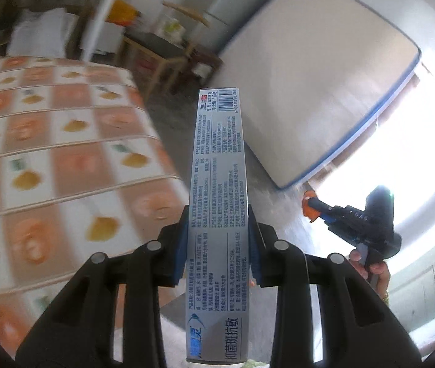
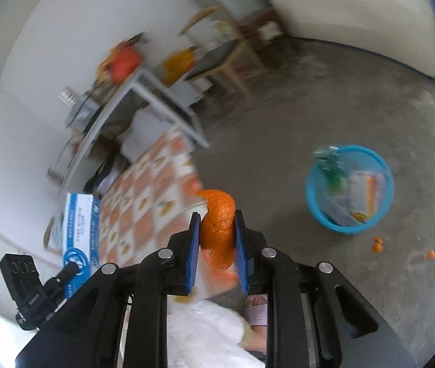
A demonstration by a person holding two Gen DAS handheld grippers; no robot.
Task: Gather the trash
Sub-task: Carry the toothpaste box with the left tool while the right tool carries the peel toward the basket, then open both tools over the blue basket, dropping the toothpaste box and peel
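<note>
Left hand-held gripper (image 1: 217, 245): clamps toothpaste box (image 1: 217, 202). Right hand-held gripper (image 2: 217, 242): clamps orange peel (image 2: 218, 227). Blue basket (image 2: 318, 208), far right on floor: partly filled. Peel scraps (image 2: 377, 244) remain beside it.

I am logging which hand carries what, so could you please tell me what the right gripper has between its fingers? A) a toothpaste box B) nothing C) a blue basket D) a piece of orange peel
D: the right gripper has its blue fingers pressed on a piece of orange peel, while the blue basket sits apart on the floor.
</note>
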